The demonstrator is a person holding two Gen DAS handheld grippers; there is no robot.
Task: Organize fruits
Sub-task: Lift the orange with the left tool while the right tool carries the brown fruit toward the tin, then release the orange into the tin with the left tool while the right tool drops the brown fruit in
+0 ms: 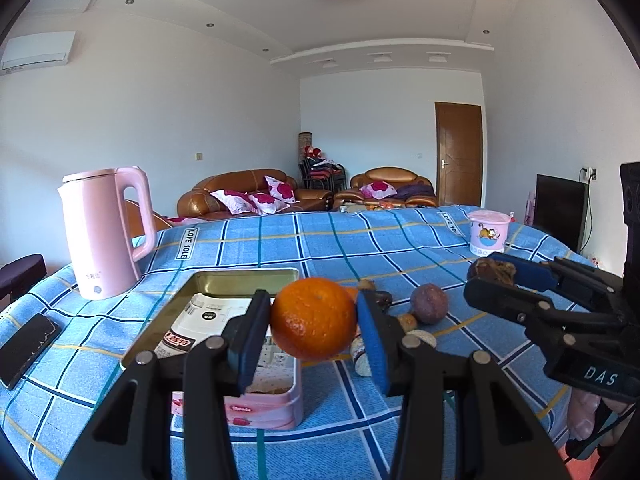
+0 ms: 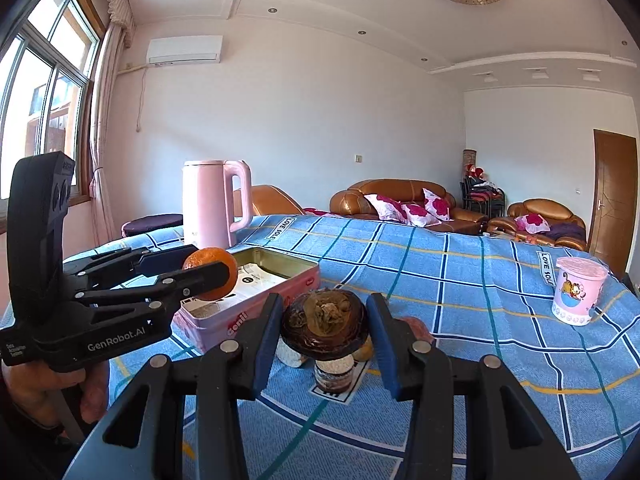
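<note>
The left tool (image 1: 314, 320) grips a round, glossy orange tangerine (image 1: 314, 319). The right tool (image 2: 325, 330) clamps a dark brown, wrinkled fruit (image 2: 325, 324)

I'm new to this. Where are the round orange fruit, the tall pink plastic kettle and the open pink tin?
Round orange fruit (image 1: 314, 318), left wrist view, peel.
Tall pink plastic kettle (image 1: 98, 236), left wrist view, body.
Open pink tin (image 2: 216, 326), right wrist view, side wall.

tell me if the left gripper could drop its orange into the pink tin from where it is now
Probably yes. The left gripper holds the orange just above the near right edge of the pink tin, which is open with only paper inside. Nothing blocks it; the right gripper is off to the side.
</note>
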